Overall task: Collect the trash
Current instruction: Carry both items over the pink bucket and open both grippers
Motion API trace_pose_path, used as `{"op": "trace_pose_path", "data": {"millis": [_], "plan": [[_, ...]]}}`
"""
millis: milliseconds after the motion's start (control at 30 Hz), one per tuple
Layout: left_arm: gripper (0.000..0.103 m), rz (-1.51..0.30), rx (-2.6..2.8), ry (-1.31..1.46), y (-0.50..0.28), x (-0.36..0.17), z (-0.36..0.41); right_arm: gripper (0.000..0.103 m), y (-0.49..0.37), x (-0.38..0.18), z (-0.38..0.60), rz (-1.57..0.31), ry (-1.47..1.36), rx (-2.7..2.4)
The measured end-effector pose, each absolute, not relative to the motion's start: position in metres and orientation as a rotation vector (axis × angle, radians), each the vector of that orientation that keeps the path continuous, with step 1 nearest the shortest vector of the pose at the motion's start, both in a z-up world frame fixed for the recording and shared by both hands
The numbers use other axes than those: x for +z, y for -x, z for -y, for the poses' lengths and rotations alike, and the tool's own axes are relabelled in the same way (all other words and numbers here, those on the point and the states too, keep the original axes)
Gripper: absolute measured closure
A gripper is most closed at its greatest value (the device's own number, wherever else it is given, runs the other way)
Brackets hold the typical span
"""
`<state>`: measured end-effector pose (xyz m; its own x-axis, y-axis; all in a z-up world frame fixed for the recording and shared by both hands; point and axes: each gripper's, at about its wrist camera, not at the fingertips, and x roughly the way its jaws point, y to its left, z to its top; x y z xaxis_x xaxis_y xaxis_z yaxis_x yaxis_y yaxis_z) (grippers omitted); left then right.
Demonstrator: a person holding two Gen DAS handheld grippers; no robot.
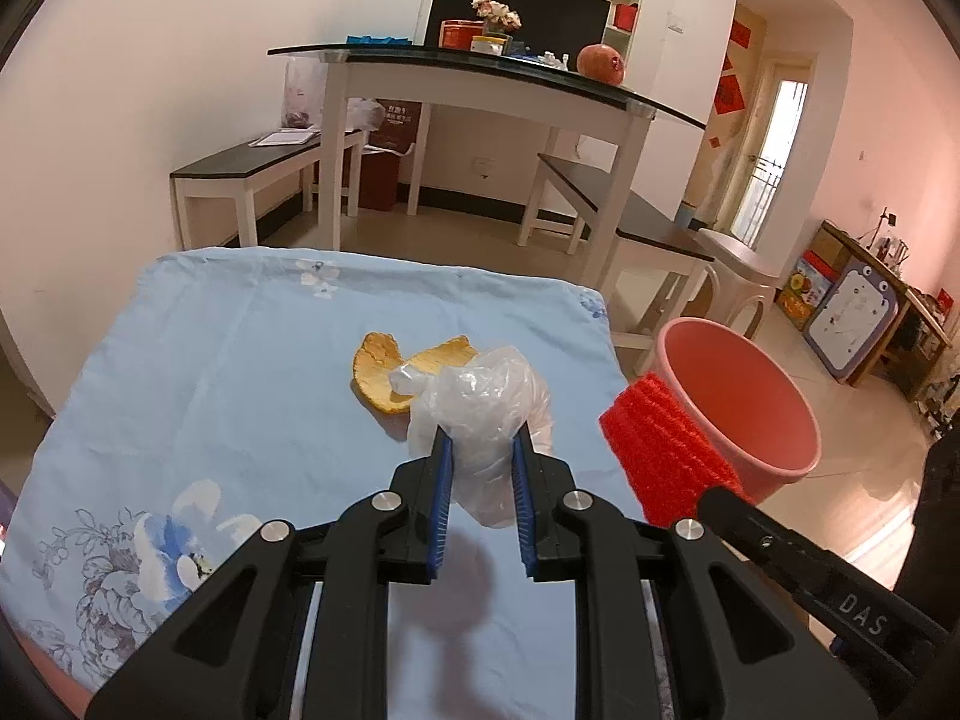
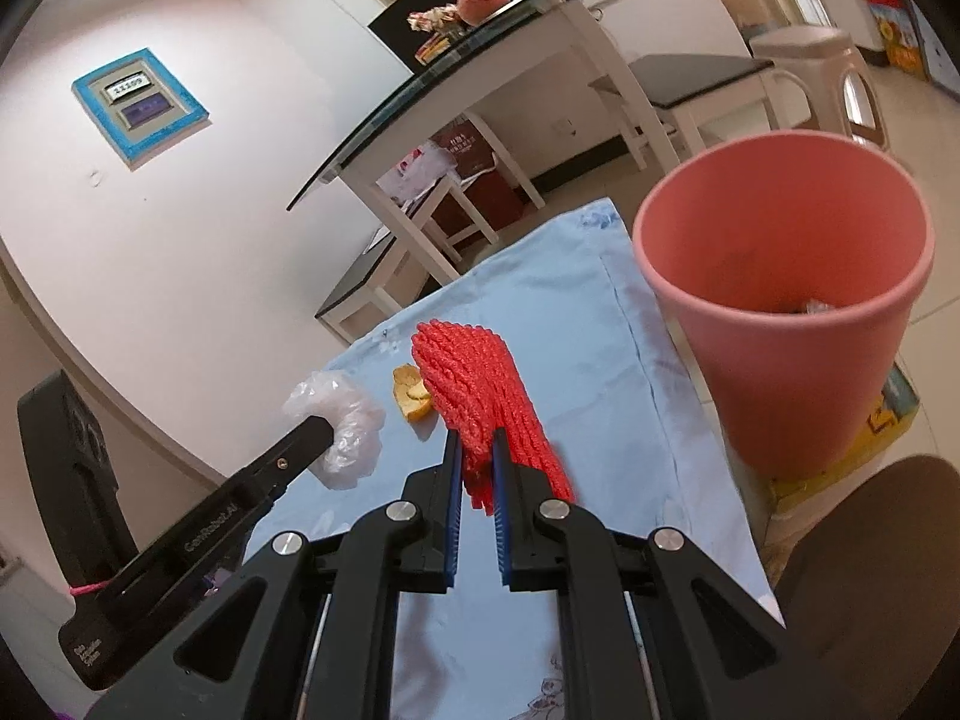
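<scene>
Bench [image 1: 180, 360], draped in a pale blue flower-printed cloth, is carrying the items listed here from left to right.

Curled orange fruit peel [image 1: 384, 369]: lying loose on the cloth, touching no tongs, just behind the bag.

Crumpled clear plastic bag [image 1: 480, 402]: the left tongs [image 1: 480, 450] are pinching it, nearly closed, with film bulging ahead of the blue pads. It is a shapeless wad with no clear axis.

Red foam fruit-netting sleeve [image 2: 474, 384]: the right tongs [image 2: 477, 456] are clamping its near end, almost fully closed. Its long axis is running away from the tongs, its free end pointing toward the bench's far edge. Whether that end is resting on the cloth is hard to judge from here.

Round pink plastic waste bin [image 2: 780, 396]: standing upright beside the bench's right edge, mouth open, something pale seemingly lying at the bottom.

Handling note: each piece is best carried fully over the rim before release, netting first as the nearer, with its trailing end clearing the lip.
</scene>
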<state>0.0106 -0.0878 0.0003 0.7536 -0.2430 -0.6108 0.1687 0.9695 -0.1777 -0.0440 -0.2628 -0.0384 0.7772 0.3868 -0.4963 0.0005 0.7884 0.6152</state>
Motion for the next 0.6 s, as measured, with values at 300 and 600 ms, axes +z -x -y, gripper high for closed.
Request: {"op": "trace_pose_path", "data": {"millis": [300, 600], "plan": [[0.085, -0.674, -0.274, 0.122, -0.011, 0.000, 0.093, 0.094, 0.049, -0.037, 0.269, -0.637, -0.647, 0.211], [0.085, -0.656, -0.347, 0.122, -0.017, 0.007, 0.116, 0.094, 0.057, -0.026, 0.291, -0.567, -0.618, 0.148]]}}
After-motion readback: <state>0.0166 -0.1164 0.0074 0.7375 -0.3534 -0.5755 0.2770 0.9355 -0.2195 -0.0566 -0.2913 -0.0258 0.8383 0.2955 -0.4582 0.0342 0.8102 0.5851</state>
